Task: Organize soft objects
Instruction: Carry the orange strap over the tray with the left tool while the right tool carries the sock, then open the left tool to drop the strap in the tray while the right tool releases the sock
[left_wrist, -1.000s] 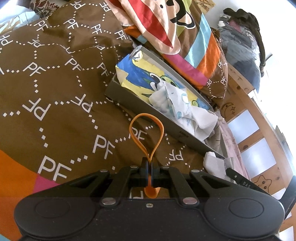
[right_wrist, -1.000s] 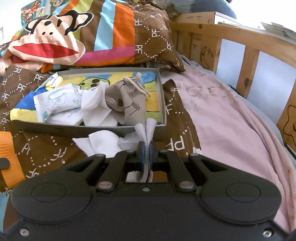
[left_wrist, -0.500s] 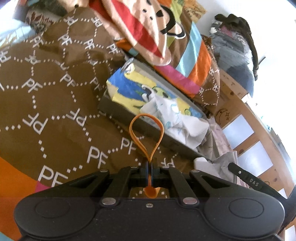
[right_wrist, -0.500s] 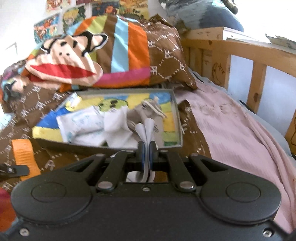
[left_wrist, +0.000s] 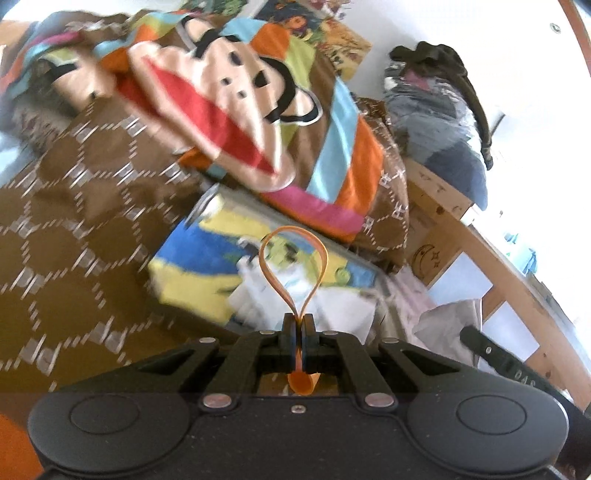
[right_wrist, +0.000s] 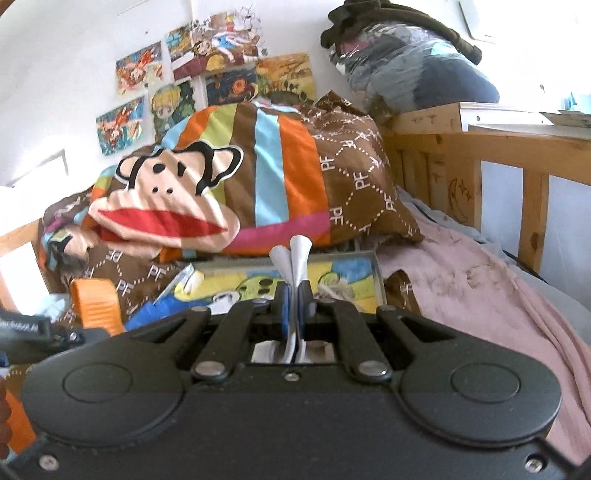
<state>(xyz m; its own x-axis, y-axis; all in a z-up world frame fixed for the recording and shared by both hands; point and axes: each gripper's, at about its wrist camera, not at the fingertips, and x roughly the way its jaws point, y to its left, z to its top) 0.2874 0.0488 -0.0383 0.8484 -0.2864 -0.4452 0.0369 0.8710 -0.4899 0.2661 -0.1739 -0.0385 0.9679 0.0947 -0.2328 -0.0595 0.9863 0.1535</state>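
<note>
Bedroom setting: wooden bed frame (right_wrist: 532, 192) with a moon and stars drawn on one post, cartoon posters (right_wrist: 207, 74) on the white wall. Brown bedspread (left_wrist: 81, 229) printed with repeated white "PF" letters in dotted hexagons. Striped monkey-face pillow (right_wrist: 229, 192) leaning behind a shallow grey box (right_wrist: 378, 275) with a blue, yellow and green cartoon lining; white cloths (left_wrist: 280, 284) lie inside, blurred in the left view. Pink blanket (right_wrist: 480, 295) to the right of the box. Left gripper (left_wrist: 299, 325): jaws pressed together on an orange band (left_wrist: 293, 254), its loop standing upright over the box. Right gripper (right_wrist: 291, 291): jaws clamped on a white cloth (right_wrist: 295, 254), two folds sticking up above the fingers, held near the box's front edge.
</note>
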